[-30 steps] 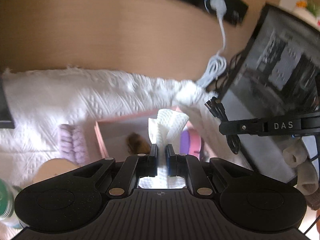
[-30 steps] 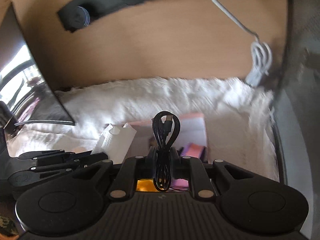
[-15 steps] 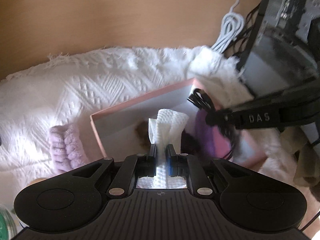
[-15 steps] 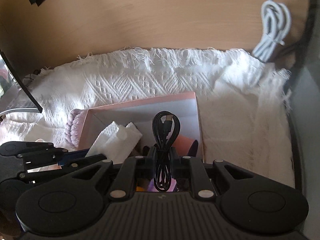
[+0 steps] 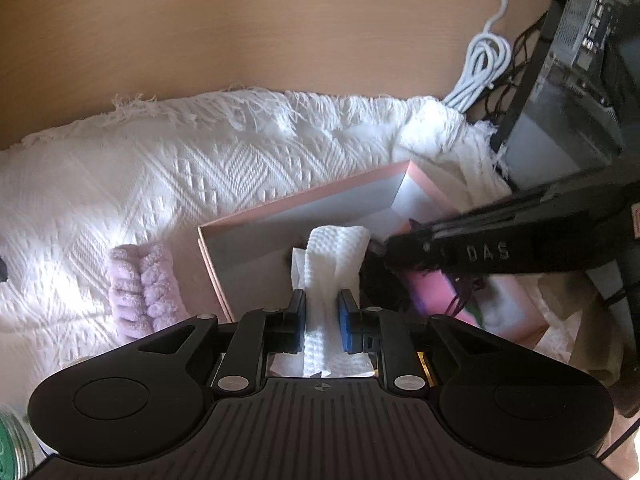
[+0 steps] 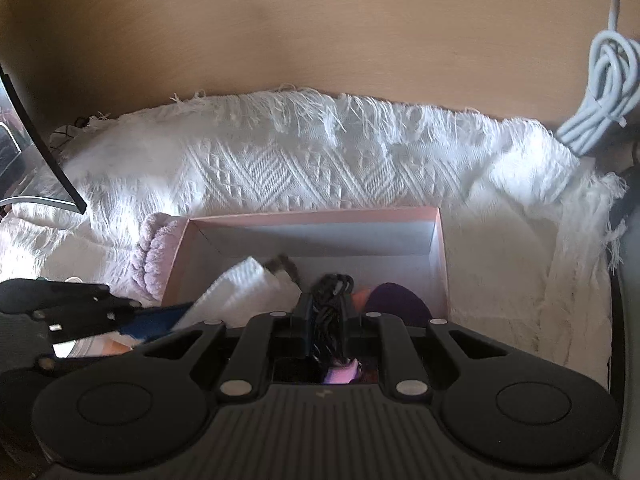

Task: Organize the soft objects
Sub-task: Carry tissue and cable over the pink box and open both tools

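Note:
My left gripper (image 5: 322, 302) is shut on a folded white textured cloth (image 5: 334, 256) and holds it over the open pink box (image 5: 304, 200). My right gripper (image 6: 326, 312) is shut on a coiled black cable (image 6: 332, 285), low inside the same pink box (image 6: 312, 216). The right gripper also shows in the left wrist view (image 5: 480, 252), reaching in from the right. The white cloth shows in the right wrist view (image 6: 236, 284), with the left gripper (image 6: 160, 316) at the left. A pink item (image 5: 430, 284) and a purple item (image 6: 396, 300) lie in the box.
A lilac fluffy cloth (image 5: 142, 284) lies against the box's left side on the white woven blanket (image 5: 120, 184). A bundled white cable (image 5: 482, 68) and a dark computer case (image 5: 580, 80) stand at the right. A wooden board (image 6: 320, 32) rises behind.
Both grippers have moved down and forward to the pink box. The black cable has dropped into the box, and the white cloth is lower over it.

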